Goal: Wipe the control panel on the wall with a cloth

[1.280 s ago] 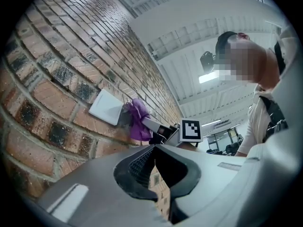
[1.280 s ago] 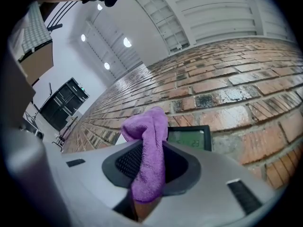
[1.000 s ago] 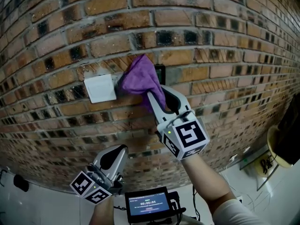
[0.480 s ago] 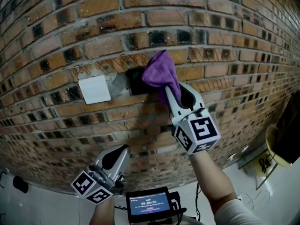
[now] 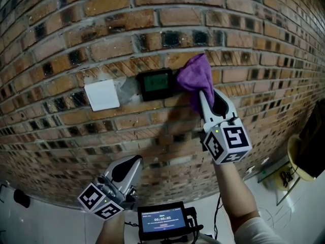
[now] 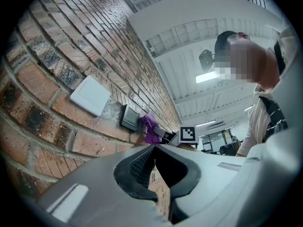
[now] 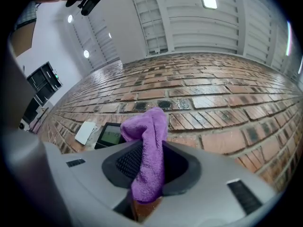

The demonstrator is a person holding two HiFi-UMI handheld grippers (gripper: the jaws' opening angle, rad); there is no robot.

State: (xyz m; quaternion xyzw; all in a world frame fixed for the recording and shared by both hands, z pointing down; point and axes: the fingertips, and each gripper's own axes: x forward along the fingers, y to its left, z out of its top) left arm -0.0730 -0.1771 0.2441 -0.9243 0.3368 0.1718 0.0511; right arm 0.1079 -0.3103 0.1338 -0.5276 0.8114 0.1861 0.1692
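The dark control panel with a greenish screen is set in the brick wall, fully uncovered. My right gripper is shut on a purple cloth, whose bunched end presses the bricks just right of the panel. In the right gripper view the cloth hangs between the jaws, with the panel to its left. My left gripper hangs low near the wall, shut and holding nothing. Its own view shows the panel and the cloth further along the wall.
A white switch plate sits on the wall left of the panel. A small device with a lit screen is at the bottom edge. A yellow round object lies low at the right.
My right gripper has swept the purple cloth rightward across the panel. The panel was covered a second ago and is now bare. The left gripper has stayed put.
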